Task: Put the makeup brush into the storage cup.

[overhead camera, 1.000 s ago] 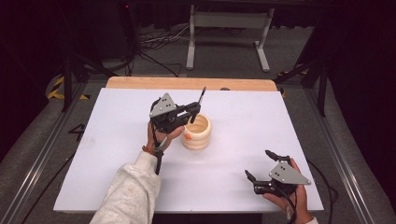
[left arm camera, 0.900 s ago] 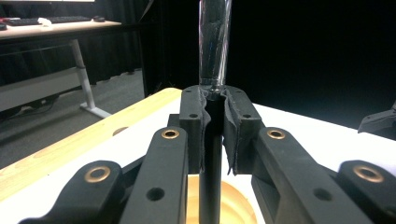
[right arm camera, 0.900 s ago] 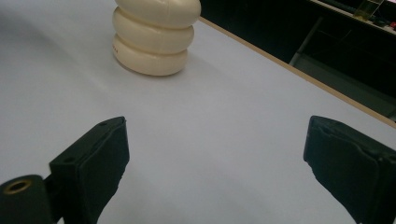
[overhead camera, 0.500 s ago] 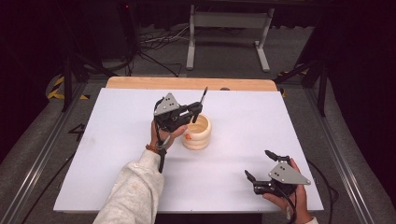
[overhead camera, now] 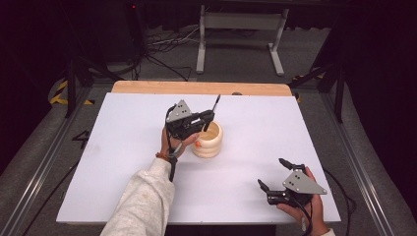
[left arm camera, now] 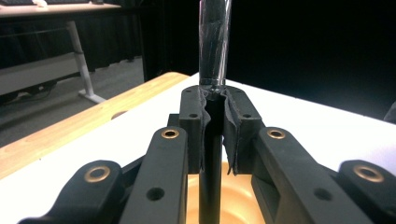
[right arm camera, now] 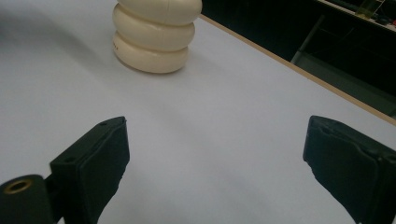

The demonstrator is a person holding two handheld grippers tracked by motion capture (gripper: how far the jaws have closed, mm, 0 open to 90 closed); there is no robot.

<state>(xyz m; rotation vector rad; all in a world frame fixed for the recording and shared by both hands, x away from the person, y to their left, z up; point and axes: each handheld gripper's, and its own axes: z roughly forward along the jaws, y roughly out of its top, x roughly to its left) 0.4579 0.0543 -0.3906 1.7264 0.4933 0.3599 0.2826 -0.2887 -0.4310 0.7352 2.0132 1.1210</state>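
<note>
One pen, its long axis steeply upright and tilted toward the table's far edge, is clenched in my left gripper, its lower end over the cream holder mid-table. Near the front right corner, my right gripper rests released, well apart.

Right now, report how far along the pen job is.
Done: the left gripper is shut on the slim black pen, tilted over the cream ribbed holder. In hand: lowering its tip into the holder's mouth. Left: letting go. The right gripper rests open on the white table.
</note>
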